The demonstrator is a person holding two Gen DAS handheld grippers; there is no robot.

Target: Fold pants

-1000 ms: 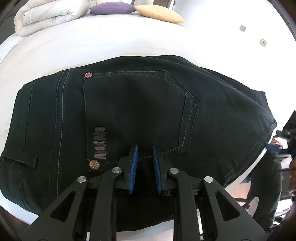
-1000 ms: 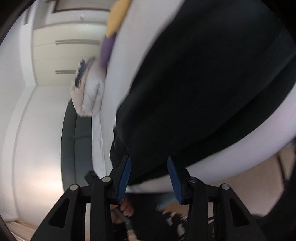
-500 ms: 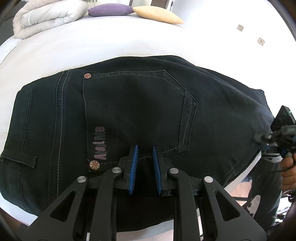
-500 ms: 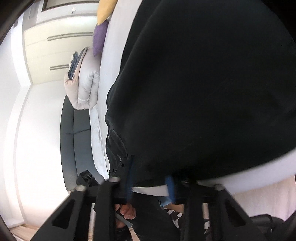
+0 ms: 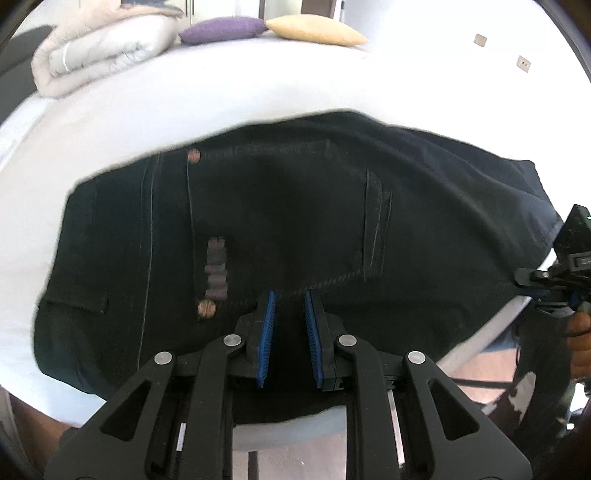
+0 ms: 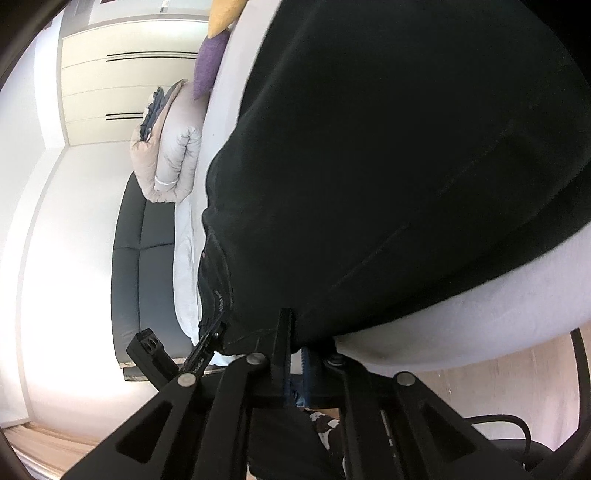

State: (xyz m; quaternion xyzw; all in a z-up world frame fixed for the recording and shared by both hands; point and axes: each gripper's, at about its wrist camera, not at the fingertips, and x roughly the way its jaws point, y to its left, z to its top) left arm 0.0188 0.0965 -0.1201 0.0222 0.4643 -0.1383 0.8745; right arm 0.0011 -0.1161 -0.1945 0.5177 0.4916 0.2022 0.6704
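1. Dark pants [image 5: 280, 229] lie spread flat across the white bed [image 5: 229, 92], back pocket up, with two copper rivets and a blurred logo patch showing on the near side.
2. The left gripper [image 5: 290, 321] is low over the near edge of the pants; its blue pads stand close together with dark cloth between them, clamped on the fabric.
3. Over at the right end, the right gripper [image 6: 295, 354] is at the pants' edge where it overhangs the mattress; its jaws are opening, narrow gap, with the hem of the pants still between the pads.
4. From the left camera, that right gripper [image 5: 554, 280] shows at the far right edge, a hand [image 5: 578, 332] gripping its handle.
5. Around them: a rolled pale duvet [image 5: 99, 51] at the head of the bed, a purple cushion [image 5: 221, 29] and a yellow cushion [image 5: 314, 31] just beside it.
6. In the right camera, the black mass of cloth fills most of the view and blocks the bed surface; a dark headboard [image 6: 144, 266] and pale wardrobe doors [image 6: 125, 81] sit beyond.
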